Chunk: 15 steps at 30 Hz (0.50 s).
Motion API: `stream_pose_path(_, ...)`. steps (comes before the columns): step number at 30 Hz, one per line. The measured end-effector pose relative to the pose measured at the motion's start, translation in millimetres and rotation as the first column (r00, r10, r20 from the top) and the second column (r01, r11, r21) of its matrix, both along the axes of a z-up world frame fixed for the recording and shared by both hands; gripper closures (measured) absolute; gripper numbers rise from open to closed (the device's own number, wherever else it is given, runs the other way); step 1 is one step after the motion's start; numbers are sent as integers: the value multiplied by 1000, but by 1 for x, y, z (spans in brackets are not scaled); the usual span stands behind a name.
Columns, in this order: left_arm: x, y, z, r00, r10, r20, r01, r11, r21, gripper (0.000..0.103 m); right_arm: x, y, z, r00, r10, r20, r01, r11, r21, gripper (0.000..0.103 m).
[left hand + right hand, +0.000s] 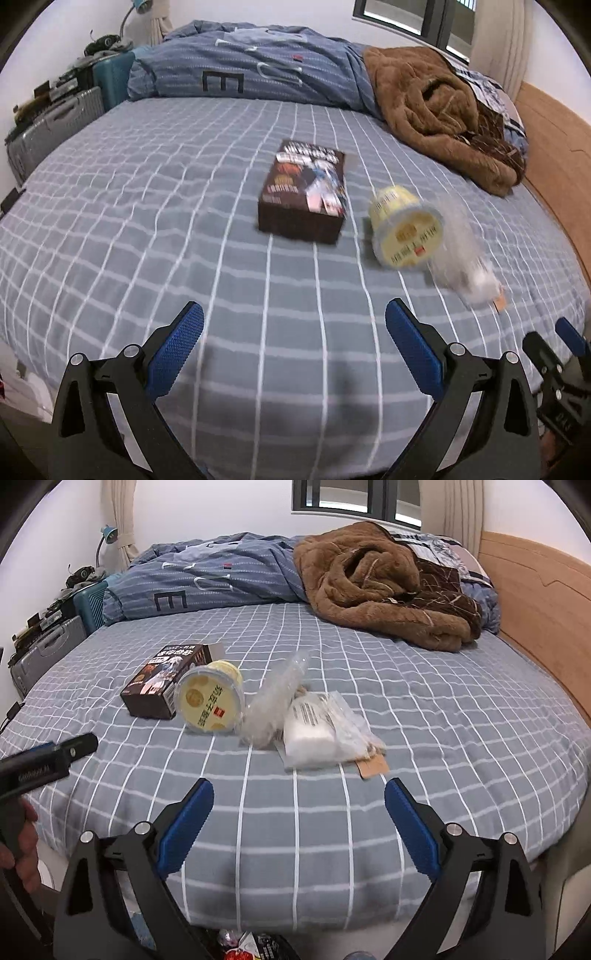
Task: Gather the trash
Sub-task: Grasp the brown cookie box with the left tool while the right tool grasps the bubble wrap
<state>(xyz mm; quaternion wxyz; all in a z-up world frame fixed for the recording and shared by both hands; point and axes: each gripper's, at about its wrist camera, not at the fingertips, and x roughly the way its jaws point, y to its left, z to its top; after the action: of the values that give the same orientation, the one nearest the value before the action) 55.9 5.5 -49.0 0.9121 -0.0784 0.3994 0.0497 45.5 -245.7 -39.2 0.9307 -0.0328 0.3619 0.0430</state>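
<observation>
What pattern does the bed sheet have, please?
The bed sheet is grey-blue with a white grid of checks, clearest in the right wrist view.

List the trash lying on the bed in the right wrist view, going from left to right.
Dark brown printed cardboard box → round pale yellow plastic tub on its side → crumpled clear plastic wrapper → clear bag holding white packing → small tan paper tag.
</observation>
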Motion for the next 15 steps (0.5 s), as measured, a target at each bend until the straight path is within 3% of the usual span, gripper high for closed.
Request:
stream_pose_path(9,64,-3,3,1000,-25,5,24,999,45,6,47,-2,-9,1000,-5,-24,5,1000,-11,16)
stream_pose_path(15,103,-7,3,999,-49,-12,50,998,37,6,75,-7,-10,999,-5,-38,5,1000,-4,16)
